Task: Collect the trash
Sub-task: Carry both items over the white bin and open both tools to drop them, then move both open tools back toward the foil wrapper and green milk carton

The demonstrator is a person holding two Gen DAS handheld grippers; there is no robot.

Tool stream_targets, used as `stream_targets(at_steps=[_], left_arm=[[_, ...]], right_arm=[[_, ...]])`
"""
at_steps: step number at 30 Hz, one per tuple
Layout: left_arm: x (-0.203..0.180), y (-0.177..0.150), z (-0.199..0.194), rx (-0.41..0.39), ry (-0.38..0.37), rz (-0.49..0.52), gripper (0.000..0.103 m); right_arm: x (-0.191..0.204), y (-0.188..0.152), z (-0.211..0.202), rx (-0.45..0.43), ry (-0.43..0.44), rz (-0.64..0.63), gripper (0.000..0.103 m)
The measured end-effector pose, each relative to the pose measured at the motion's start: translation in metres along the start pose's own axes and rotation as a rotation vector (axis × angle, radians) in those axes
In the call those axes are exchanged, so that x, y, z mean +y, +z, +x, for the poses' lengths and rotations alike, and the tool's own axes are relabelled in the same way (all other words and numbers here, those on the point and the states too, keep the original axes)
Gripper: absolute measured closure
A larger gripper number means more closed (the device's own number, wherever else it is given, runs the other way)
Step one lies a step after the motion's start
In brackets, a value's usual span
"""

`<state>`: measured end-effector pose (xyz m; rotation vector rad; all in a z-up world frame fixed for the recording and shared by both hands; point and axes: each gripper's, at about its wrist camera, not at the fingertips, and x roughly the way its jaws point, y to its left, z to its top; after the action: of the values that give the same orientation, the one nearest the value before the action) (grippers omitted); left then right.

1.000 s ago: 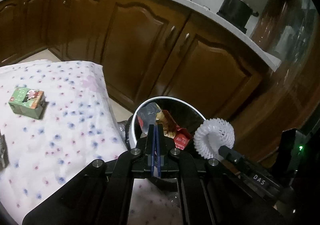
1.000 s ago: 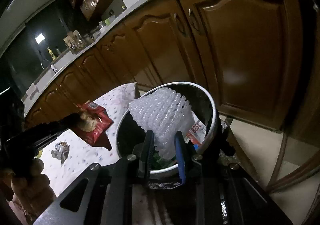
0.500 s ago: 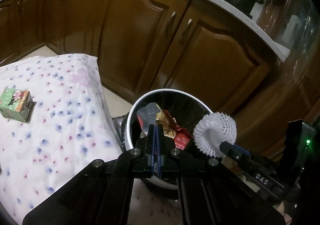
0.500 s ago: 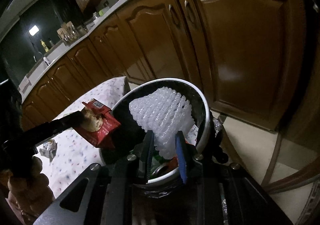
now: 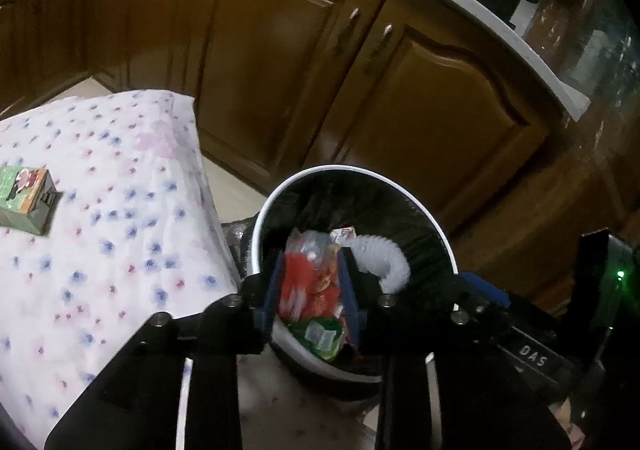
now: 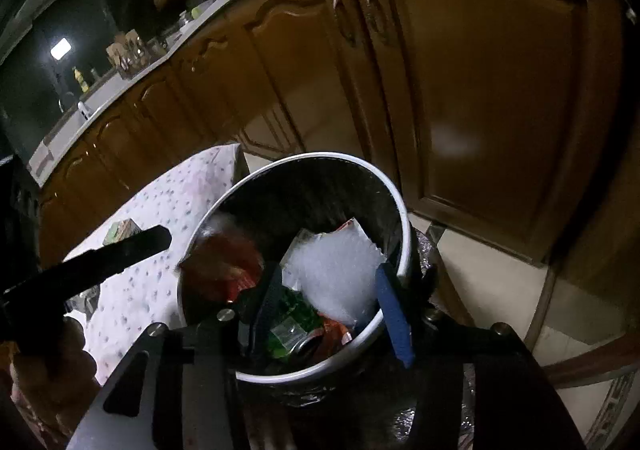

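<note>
Inside the round, white-rimmed bin [image 6: 403, 234] lie crinkled red wrapper [image 6: 224, 266] and ribbed white foam netting [image 6: 340, 270].

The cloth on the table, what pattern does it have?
The white tablecloth has small blue and pink flowers scattered all over, clearest in the left wrist view.

Two wrist fisheyes, both tilted down over one bin

The left view looks from close above the table edge [image 5: 120, 250] across the trash bin [image 5: 400, 189] toward the cabinets [image 5: 280, 69]; the right view faces the same bin and cabinets from its other side.
</note>
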<state>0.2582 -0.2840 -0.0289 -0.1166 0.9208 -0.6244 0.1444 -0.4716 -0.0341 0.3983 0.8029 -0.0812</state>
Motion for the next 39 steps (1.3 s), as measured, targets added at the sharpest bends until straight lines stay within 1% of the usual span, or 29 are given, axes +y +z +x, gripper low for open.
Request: stream_targets(at_steps=[4,5,8,11,15,17,22,26,29,32,34,39], left_arm=[[0.007,-0.004,-0.005,-0.004,0.003,-0.021,0.074],[0.010,-0.007,-0.009,-0.008,0.010,-0.031,0.072],[0.020,-0.015,-0.019,-0.018,0.014,-0.058,0.069],[0.030,-0.028,-0.034,-0.038,0.030,-0.071,0.069],[0.044,-0.048,-0.057,-0.067,0.079,-0.070,0.069],[0.054,-0.057,-0.068,-0.077,0.090,-0.086,0.069],[0.086,-0.079,-0.098,-0.095,0.132,-0.147,0.069],[0.106,-0.093,-0.120,-0.123,0.165,-0.184,0.069],[0.118,-0.100,-0.135,-0.150,0.205,-0.193,0.069],[0.130,-0.106,-0.147,-0.165,0.239,-0.199,0.068],[0.140,-0.110,-0.154,-0.174,0.259,-0.211,0.065],[0.171,-0.114,-0.169,-0.190,0.291,-0.272,0.064]], right_arm=[[-0.001,-0.003,-0.008,-0.024,0.017,0.014,0.048],[-0.001,-0.004,-0.010,-0.029,0.020,0.017,0.047],[0.000,-0.008,-0.017,-0.049,0.039,0.034,0.039],[0.006,-0.012,-0.027,-0.080,0.062,0.048,0.036],[0.022,-0.022,-0.040,-0.146,0.069,0.036,0.023],[0.031,-0.026,-0.044,-0.162,0.080,0.028,0.022],[0.055,-0.035,-0.045,-0.172,0.156,0.026,0.022],[0.080,-0.042,-0.039,-0.153,0.198,-0.016,0.017],[0.103,-0.047,-0.029,-0.111,0.235,-0.075,0.014],[0.127,-0.052,-0.017,-0.069,0.260,-0.147,0.014],[0.143,-0.054,-0.008,-0.043,0.282,-0.189,0.014],[0.176,-0.053,0.012,0.008,0.316,-0.280,0.013]])
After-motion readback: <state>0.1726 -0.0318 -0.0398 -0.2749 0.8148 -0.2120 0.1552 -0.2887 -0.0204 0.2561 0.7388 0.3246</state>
